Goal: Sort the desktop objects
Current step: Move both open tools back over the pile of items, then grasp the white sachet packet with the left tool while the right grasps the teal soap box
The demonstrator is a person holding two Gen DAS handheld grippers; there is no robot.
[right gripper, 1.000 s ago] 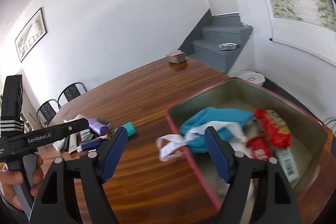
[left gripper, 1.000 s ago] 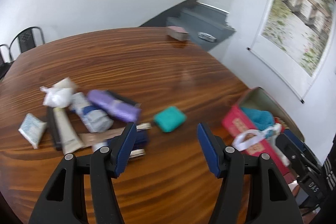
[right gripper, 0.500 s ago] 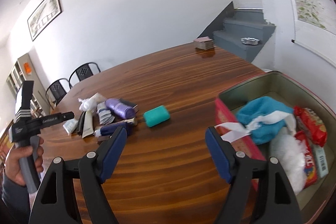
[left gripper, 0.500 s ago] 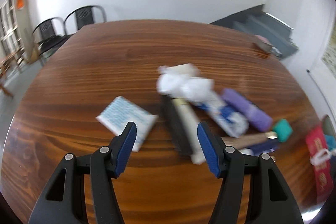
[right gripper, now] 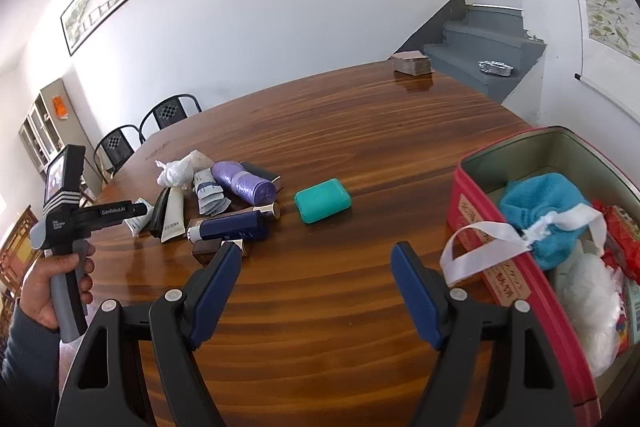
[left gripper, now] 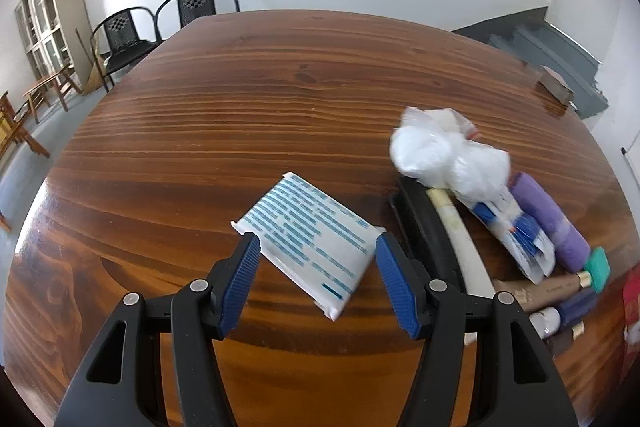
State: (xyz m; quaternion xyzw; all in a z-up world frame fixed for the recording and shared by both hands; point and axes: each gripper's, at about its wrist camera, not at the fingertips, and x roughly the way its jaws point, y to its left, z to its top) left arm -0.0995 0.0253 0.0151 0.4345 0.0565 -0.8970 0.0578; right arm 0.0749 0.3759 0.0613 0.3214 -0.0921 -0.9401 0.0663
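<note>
Lower right: a red tin holds a blue knitted pouch and snack packets. Wooden desk; both tools gape wide, empty.

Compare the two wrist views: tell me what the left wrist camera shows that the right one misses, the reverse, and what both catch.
Only the left wrist view: the open left gripper framing the white packet with blue print.
Only the right wrist view: the red tin holding a blue pouch, the open right gripper, and the hand carrying the left gripper.
Both: the wooden table, purple roll and teal soap box.
</note>
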